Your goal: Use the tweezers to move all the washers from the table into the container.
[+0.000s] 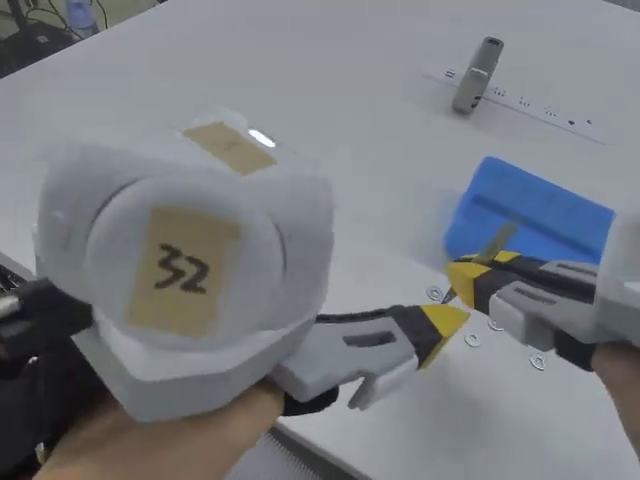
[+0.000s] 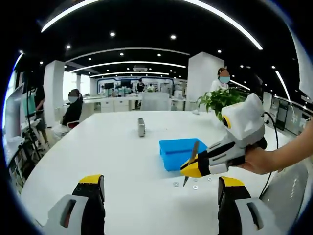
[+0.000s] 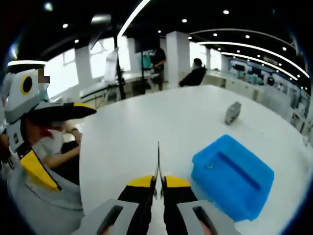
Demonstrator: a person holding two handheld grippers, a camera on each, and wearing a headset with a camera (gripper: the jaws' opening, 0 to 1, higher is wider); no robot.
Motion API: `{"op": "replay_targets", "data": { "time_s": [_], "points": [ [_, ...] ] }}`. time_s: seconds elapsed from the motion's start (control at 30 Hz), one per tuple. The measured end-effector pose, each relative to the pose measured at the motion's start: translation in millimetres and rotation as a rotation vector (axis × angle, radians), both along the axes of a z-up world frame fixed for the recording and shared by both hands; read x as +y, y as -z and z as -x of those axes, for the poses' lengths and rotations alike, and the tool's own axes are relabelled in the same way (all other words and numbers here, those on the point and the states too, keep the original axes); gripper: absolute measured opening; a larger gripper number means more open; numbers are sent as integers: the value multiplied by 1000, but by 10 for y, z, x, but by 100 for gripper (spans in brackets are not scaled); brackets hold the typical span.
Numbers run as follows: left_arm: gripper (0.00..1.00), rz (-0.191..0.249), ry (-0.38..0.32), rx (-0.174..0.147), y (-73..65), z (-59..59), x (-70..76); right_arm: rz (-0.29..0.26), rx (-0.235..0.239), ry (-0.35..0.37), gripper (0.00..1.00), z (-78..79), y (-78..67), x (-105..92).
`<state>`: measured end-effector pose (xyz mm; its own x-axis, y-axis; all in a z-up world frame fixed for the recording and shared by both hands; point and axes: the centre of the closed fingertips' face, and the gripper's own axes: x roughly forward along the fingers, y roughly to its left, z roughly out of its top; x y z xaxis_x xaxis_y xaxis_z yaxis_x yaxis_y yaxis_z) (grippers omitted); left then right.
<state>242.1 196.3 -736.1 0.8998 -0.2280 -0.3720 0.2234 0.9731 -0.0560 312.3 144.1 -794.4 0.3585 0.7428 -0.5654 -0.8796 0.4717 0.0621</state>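
The right gripper [image 3: 158, 182], fingers pinched shut on the tweezers [image 3: 158, 159], likely needed their tips straddling one washer [image 2: 175, 184] squarely, while the left gripper [image 2: 160, 180] gaped wide and empty.

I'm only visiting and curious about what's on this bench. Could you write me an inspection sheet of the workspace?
Surface: white table, smooth.
Job's things: blue container; tweezers; several washers lying loose on the table beside the container.
Clutter: grey device on the far side of the table.
Grippers: left gripper open, holding nothing; right gripper shut on the tweezers.
Cables: thin dark line, probably a cable, behind the right gripper.
Surroundings: open office with ceiling lights, people at distant desks, potted plant.
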Motion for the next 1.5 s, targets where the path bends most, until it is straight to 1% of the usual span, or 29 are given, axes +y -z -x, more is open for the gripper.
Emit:
{"op": "replay_targets", "data": {
  "time_s": [0.03,0.07,0.1,0.17,0.2,0.27,0.3,0.33,0.37,0.4,0.47,0.53,0.6,0.7,0.8,0.87,0.93,1.0,1.1,1.17,1.2,1.27,1.3,1.5],
  "points": [
    [99,15,7,2,7,1,-23,5,-6,13,3,-44,18,-1],
    [99,18,5,2,1,2,-23,5,-7,20,3,-72,24,-3],
    [99,21,0,3,-6,-2,-29,-3,-5,27,3,-135,44,-6],
    [99,21,-14,-2,-14,-19,-25,-4,-1,36,4,-181,58,-7],
    [99,20,-16,1,0,-24,-36,-4,-2,42,4,-209,73,-6],
    [99,22,11,2,41,-27,-94,-10,11,53,4,-248,102,-6],
    [99,8,24,5,62,-26,-108,-16,18,59,4,-249,103,-2],
    [99,-37,27,25,122,-12,-68,-20,23,64,4,-253,111,-1],
    [99,-57,30,36,150,0,-64,-22,27,65,4,-246,127,7],
    [99,-69,39,35,160,-4,-83,-22,29,69,4,-247,142,8],
    [99,-94,65,58,199,4,-131,-22,24,71,4,-256,165,11],
    [99,-106,71,48,193,8,-148,-30,25,82,4,-270,173,12],
    [99,-114,68,43,183,3,-131,-35,24,92,4,-269,167,14],
    [99,-110,64,42,179,1,-121,-35,18,96,4,-279,226,4],
    [99,-112,61,59,210,5,-113,-35,14,102,4,-296,248,-1],
    [99,-118,57,57,208,5,-102,-55,32,109,4,-288,241,18],
    [99,-117,57,62,217,7,-101,-51,17,109,4,-287,233,21],
    [99,-121,58,72,235,12,-99,-52,14,111,4,-290,233,28],
    [99,-114,54,70,227,12,-91,-59,20,116,4,-303,236,34],
    [99,-110,54,75,238,17,-87,-52,16,118,4,-299,233,14],
    [99,-114,53,78,245,19,-86,-54,15,122,4,-296,229,-1],
    [99,-126,53,79,248,20,-85,-70,36,132,4,-282,236,-20],
    [99,-128,53,79,248,20,-84,-71,39,133,4,-278,241,-22],
    [99,-124,50,84,260,22,-72,-78,32,129,4,-286,226,12]
  ]
}}
